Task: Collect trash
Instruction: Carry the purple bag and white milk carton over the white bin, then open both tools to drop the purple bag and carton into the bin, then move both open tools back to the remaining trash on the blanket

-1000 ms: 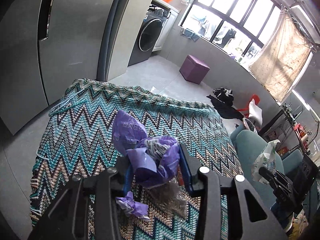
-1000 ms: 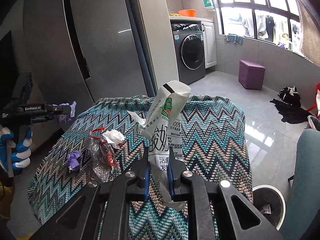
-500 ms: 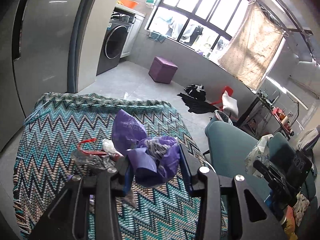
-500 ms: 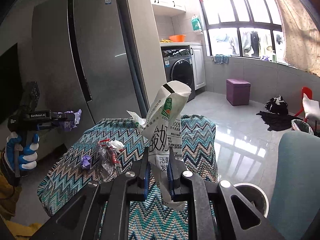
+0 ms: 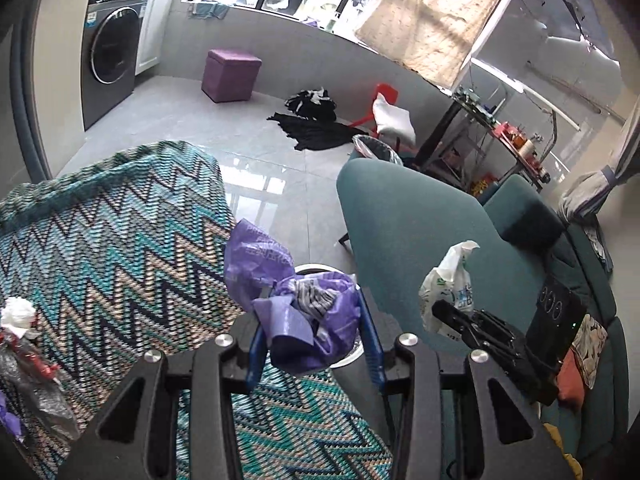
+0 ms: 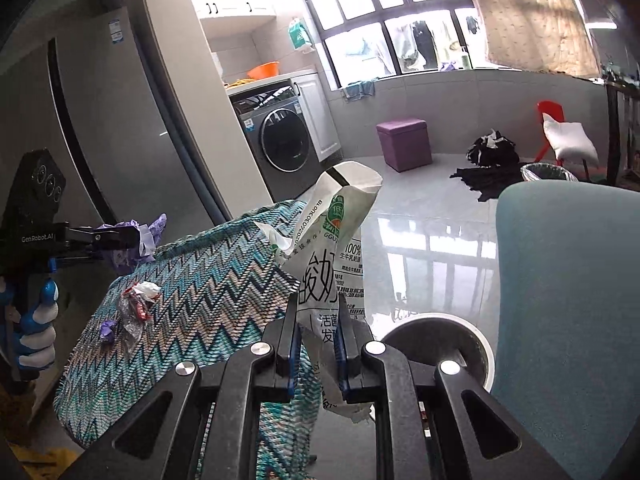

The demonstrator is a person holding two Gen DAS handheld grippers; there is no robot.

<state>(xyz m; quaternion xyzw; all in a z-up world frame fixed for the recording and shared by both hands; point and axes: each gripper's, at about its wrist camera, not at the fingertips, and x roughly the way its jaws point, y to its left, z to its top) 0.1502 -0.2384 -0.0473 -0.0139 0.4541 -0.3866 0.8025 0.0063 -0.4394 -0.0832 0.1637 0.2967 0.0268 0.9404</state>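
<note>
The left tool grips a crumpled purple plastic bag between its blue pads, its jaws partly apart and pressed against the bundle. The bag hangs over the edge of the worktop, which is covered in a teal zigzag knitted cloth, and just in front of the round metal bin on the tiled floor. Part of the bin's rim shows behind the bag in the left wrist view.

The right tool pinches a white milk carton near its lower end, jaws nearly closed on the flattened pack, which stands upright with its torn top open. The carton sits between the worktop's edge and the bin.

On the cloth lie more scraps: a clear wrapper with red and white bits and a small purple scrap just beside it. A gloved hand in blue and white holds the left tool's handle at the far left of the right wrist view. A teal chair stands beside the bin, and a second lined bin sits farther back near black clothing on the floor.
</note>
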